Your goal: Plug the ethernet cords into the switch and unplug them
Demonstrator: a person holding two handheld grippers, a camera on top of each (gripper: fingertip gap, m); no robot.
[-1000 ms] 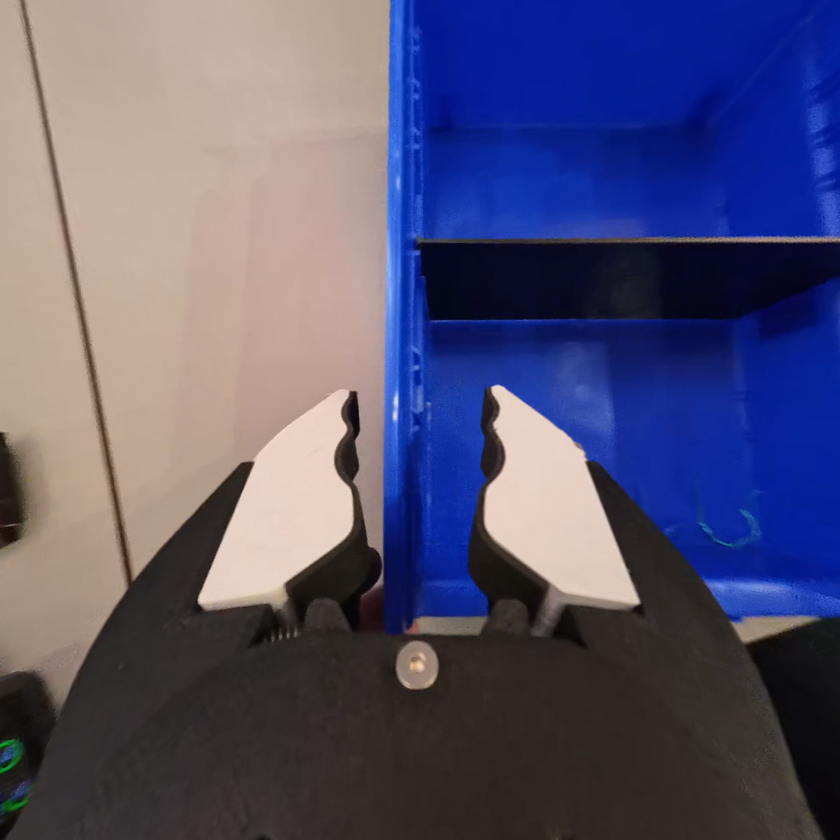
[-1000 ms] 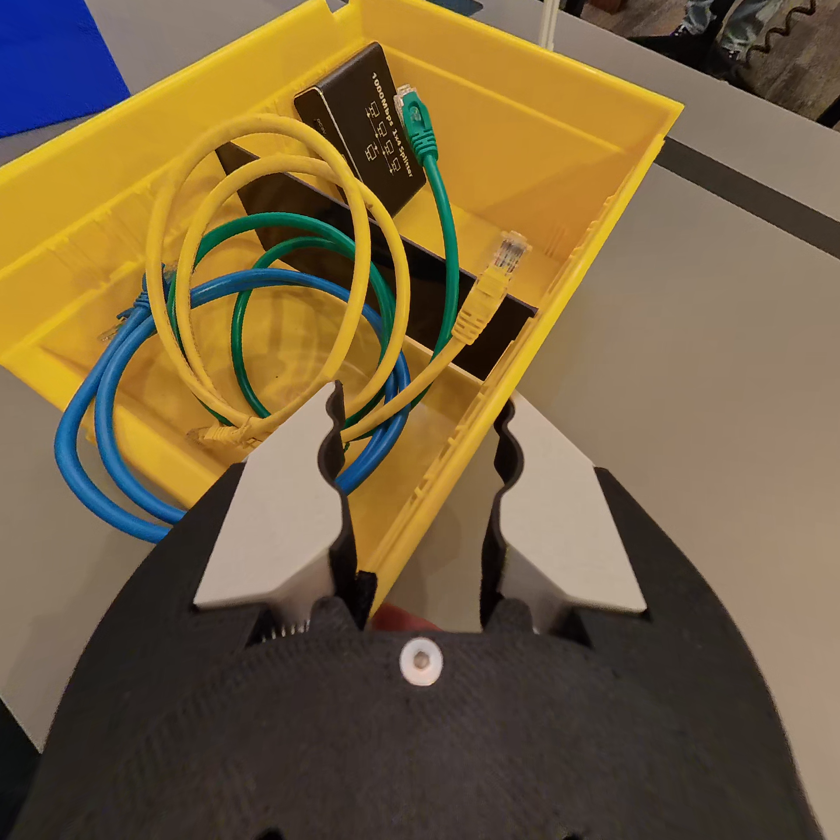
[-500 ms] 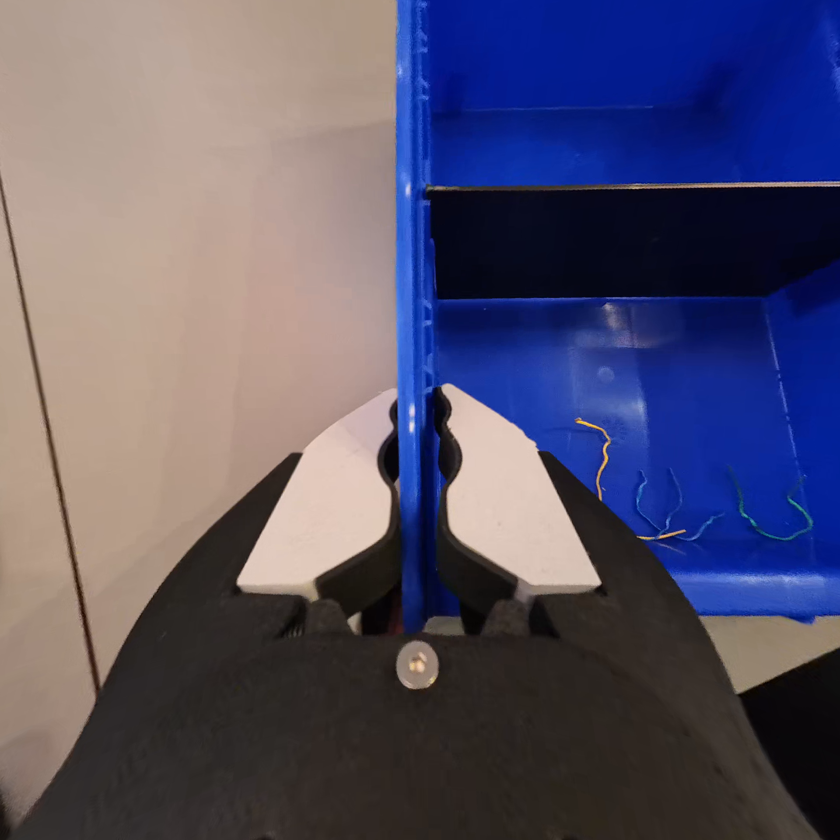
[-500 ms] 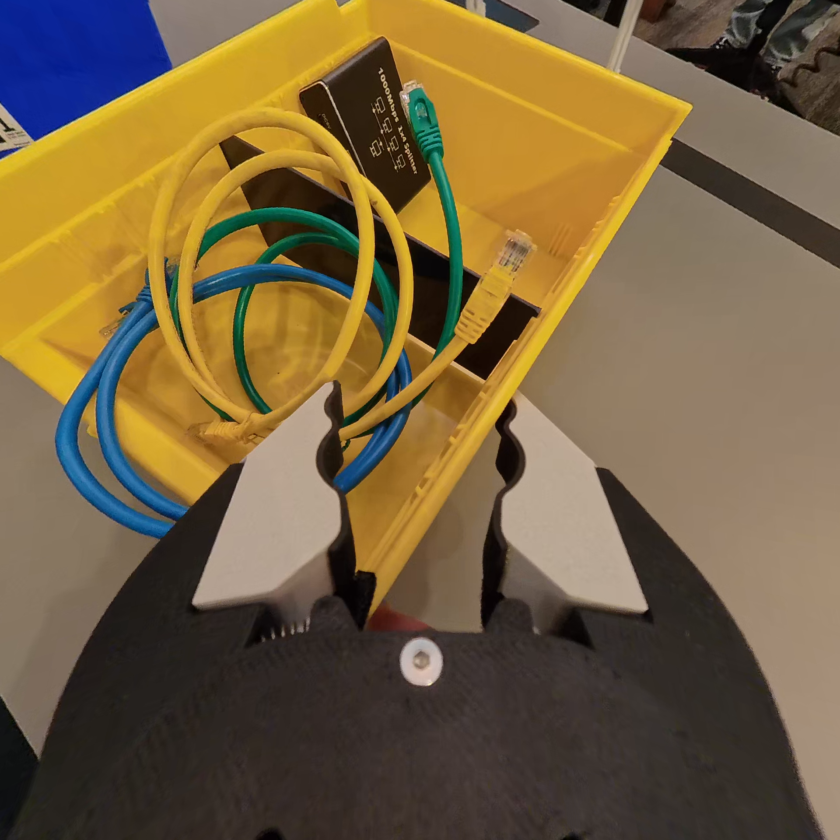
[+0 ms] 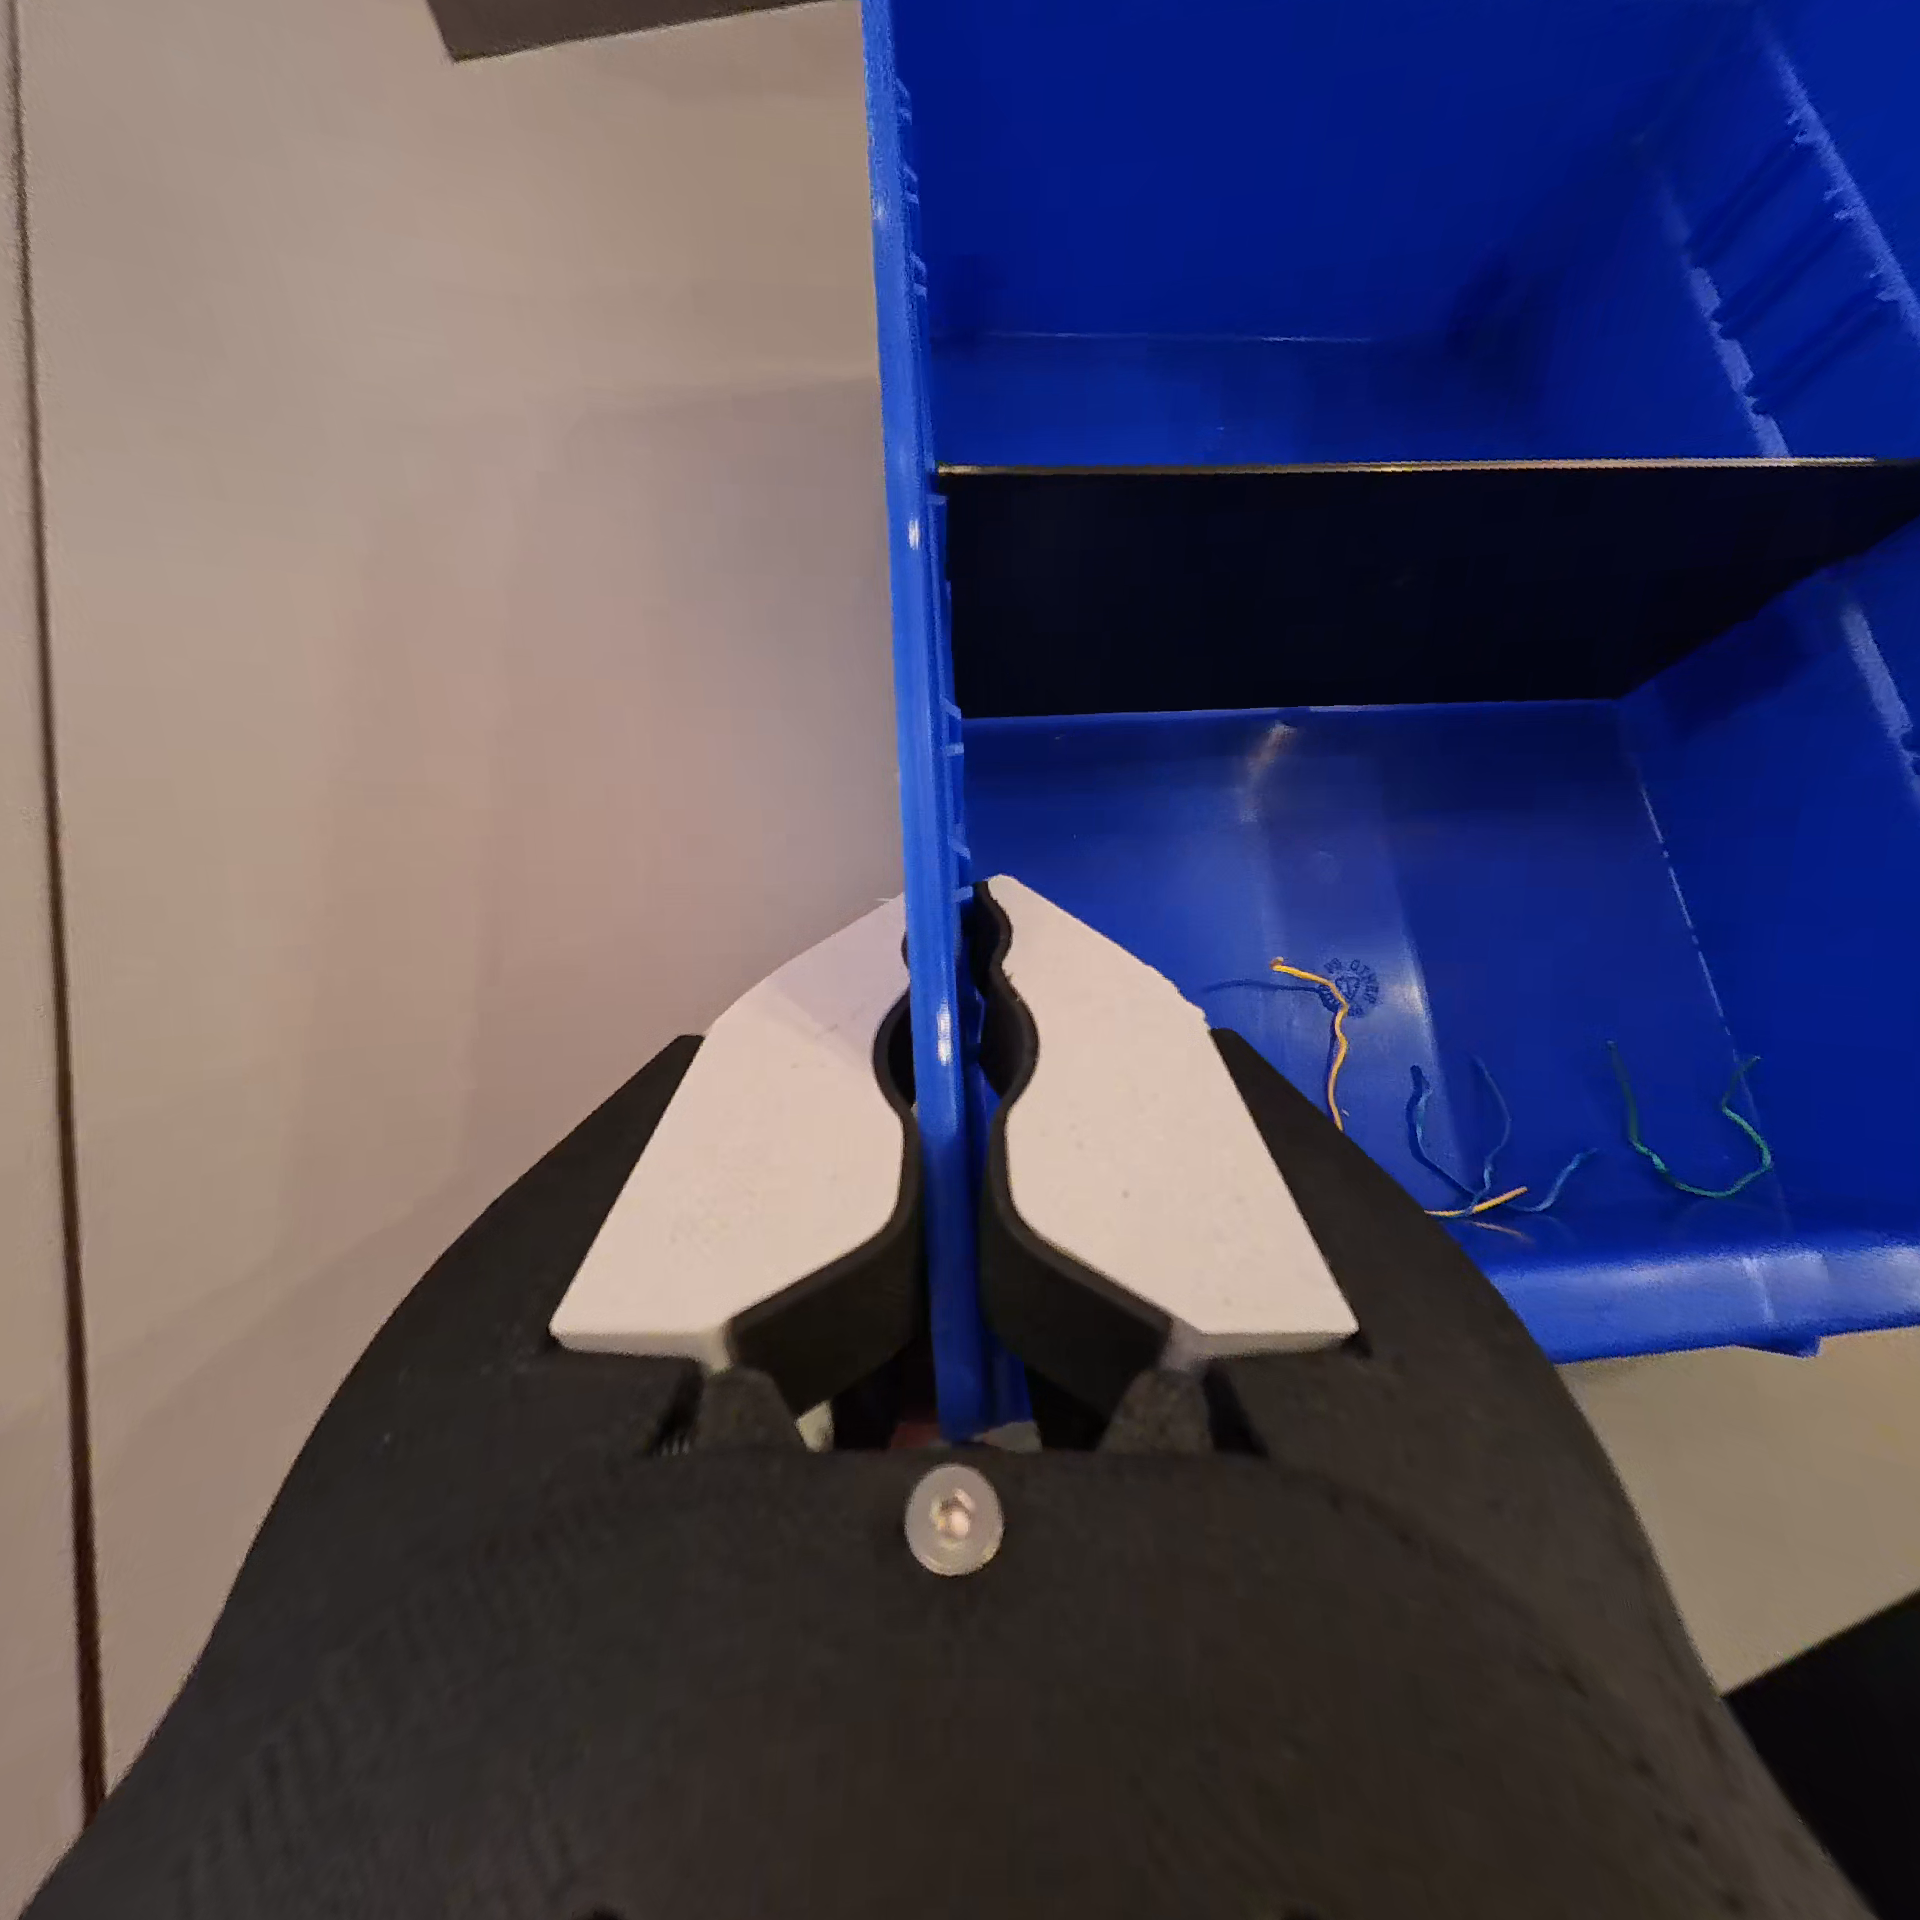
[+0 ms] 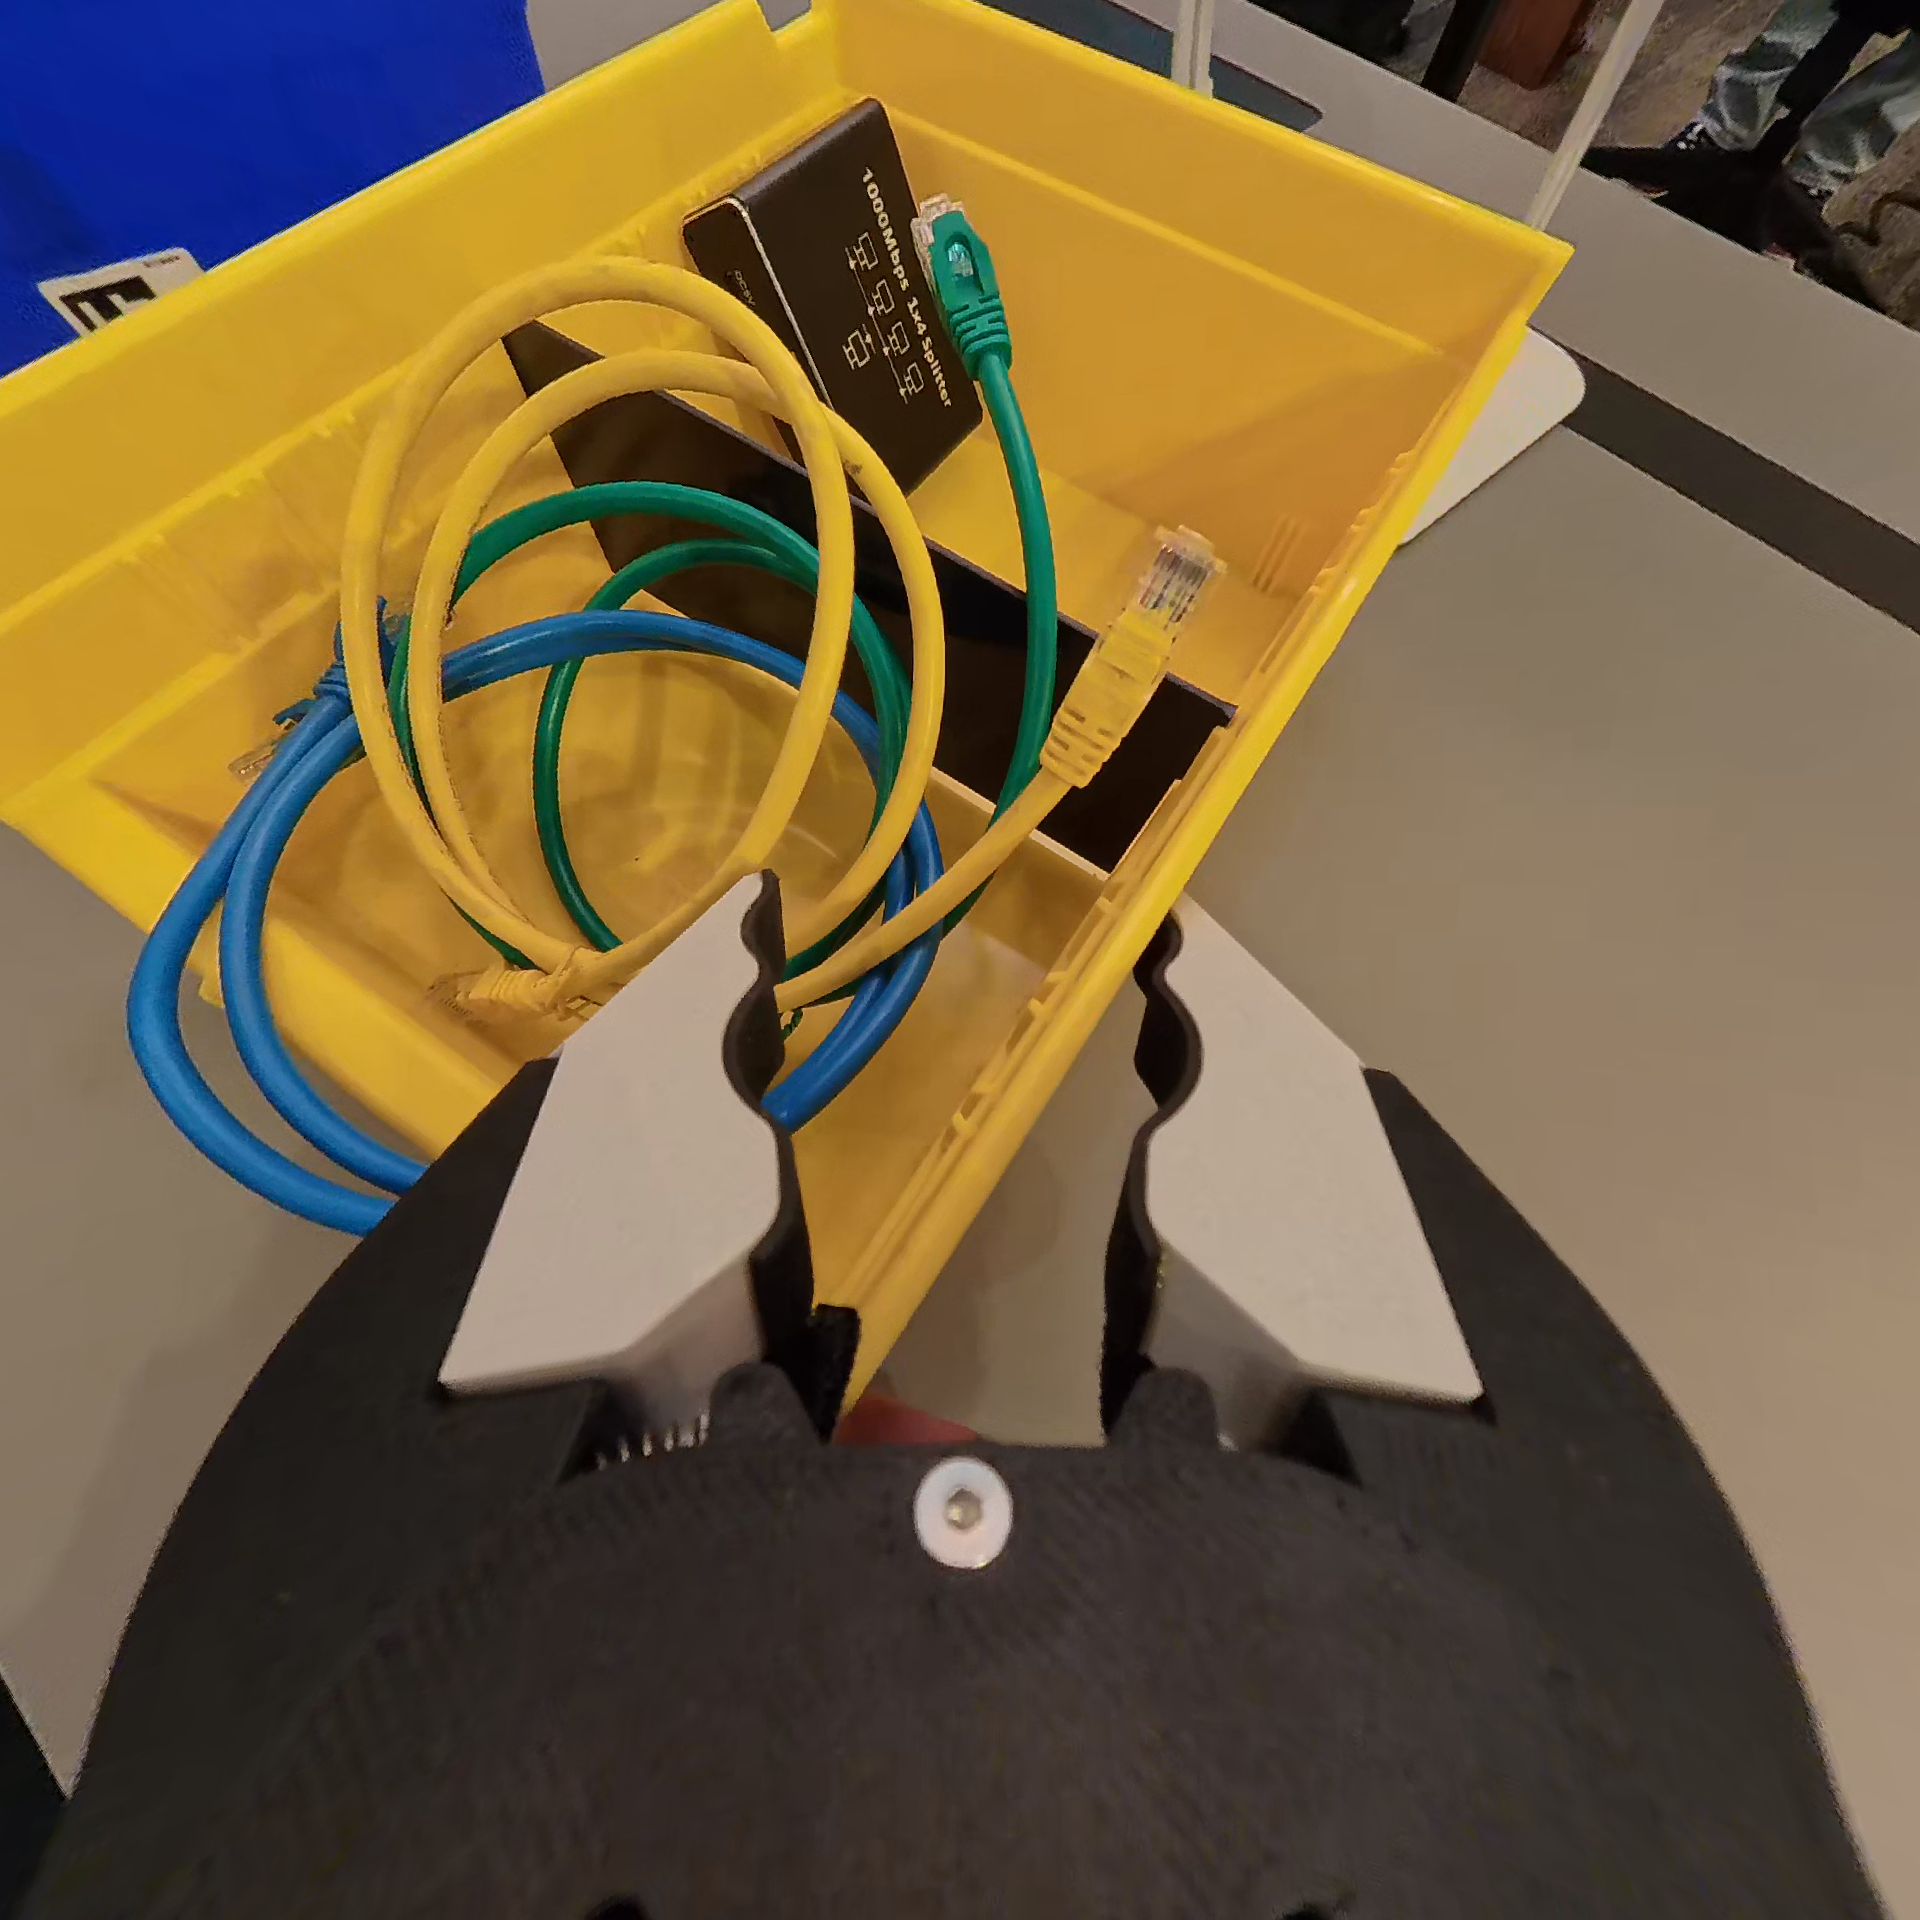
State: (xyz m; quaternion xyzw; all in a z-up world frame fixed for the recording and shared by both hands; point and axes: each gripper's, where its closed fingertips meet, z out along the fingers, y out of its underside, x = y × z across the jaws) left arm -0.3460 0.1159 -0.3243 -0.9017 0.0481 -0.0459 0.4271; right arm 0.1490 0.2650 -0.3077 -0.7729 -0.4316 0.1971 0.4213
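The left gripper (image 5: 948, 971) pinches the blue bin's (image 5: 1455, 852) side wall. The right gripper (image 6: 961, 935) stands spread astride the yellow bin's (image 6: 1195, 343) rim; inside, the black switch (image 6: 862, 301) lies angled away, beside coiled ethernet cords (image 6: 644, 665).

glossy moulded plastic on the blue bin (image 5: 1455, 883), with sheen on floor and rim; thin matt black divider (image 5: 1455, 592) inside. matt, grainy black shell and smooth pale finger plates on the left gripper (image 5: 948, 1039). glossy yellow plastic bin (image 6: 1195, 343); smooth rubbery jackets on yellow cord (image 6: 644, 312), green cord (image 6: 1029, 499), blue cord (image 6: 208, 883); clear plastic plug tips. satin black casing on switch (image 6: 831, 301). matt grey worktop (image 6: 1610, 831).
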